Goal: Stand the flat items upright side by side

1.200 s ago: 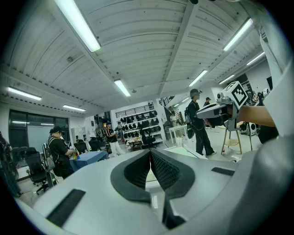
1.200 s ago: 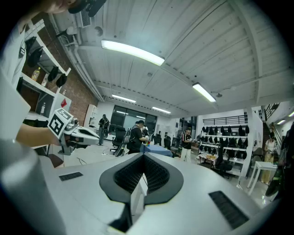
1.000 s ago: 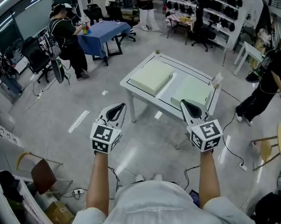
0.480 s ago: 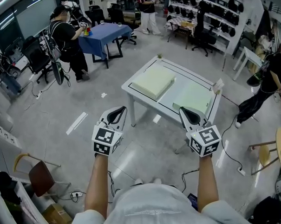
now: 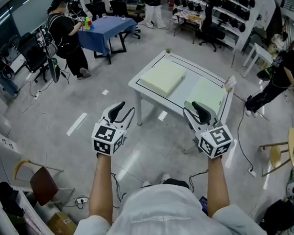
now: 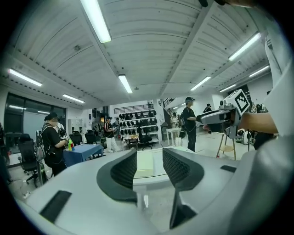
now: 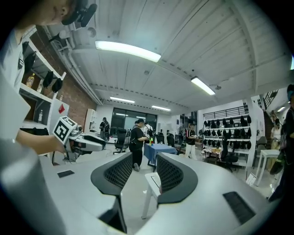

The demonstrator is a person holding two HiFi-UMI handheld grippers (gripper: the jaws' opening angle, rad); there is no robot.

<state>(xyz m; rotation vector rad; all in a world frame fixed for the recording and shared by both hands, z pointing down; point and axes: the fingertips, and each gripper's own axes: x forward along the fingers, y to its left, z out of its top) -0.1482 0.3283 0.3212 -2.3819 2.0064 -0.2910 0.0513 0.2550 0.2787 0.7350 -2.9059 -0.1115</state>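
Head view shows my left gripper (image 5: 122,111) and right gripper (image 5: 194,110) raised over the floor (image 5: 153,143), jaws opening on both with nothing between them. Ahead, a pale green slab (image 5: 162,76) and a second slab (image 5: 206,93) lie flat and apart on the white worktop (image 5: 183,87).

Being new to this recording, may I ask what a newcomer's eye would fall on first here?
A white table stands ahead on the grey floor, with a left slab and a right slab, both pale green, lying flat on it. Nearer, the left gripper and right gripper hang short of it, jaws opening with nothing between them.
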